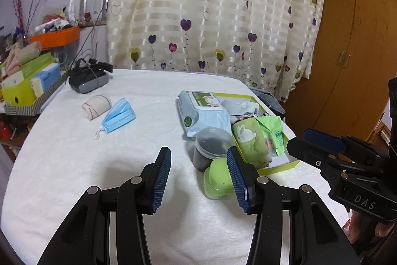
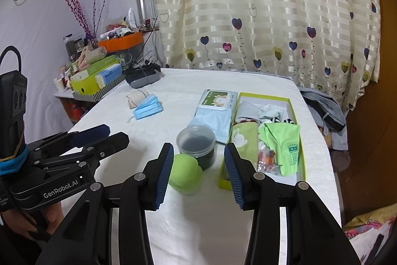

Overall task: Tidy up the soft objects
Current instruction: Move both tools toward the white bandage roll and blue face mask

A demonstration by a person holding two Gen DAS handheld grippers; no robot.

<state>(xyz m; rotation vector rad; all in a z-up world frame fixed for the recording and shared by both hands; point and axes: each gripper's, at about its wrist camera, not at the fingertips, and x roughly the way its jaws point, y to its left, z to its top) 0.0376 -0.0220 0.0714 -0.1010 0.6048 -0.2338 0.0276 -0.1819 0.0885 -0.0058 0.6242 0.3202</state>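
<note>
A white-covered table (image 1: 74,165) fills the lower frame under a heart-print curtain (image 1: 211,4). Right of centre lies a yellow-green box (image 2: 301,165) packed with a green rabbit towel (image 1: 250,143), socks and a green pouch. Beside it sit a wet-wipes pack (image 1: 203,113), a grey-lidded jar (image 1: 212,143) and a green jar (image 2: 184,171). Left of centre, blue face masks (image 1: 120,117) touch a rolled cloth (image 1: 96,106). The left gripper (image 1: 199,179) and right gripper (image 2: 198,175) hover with fingers spread, holding nothing.

Home bedroom: heart-print curtain (image 1: 218,16) over the window, wooden wardrobe (image 1: 357,41), cluttered side shelf (image 2: 99,81) with boxes, white-covered table (image 1: 124,165) in the middle.
</note>
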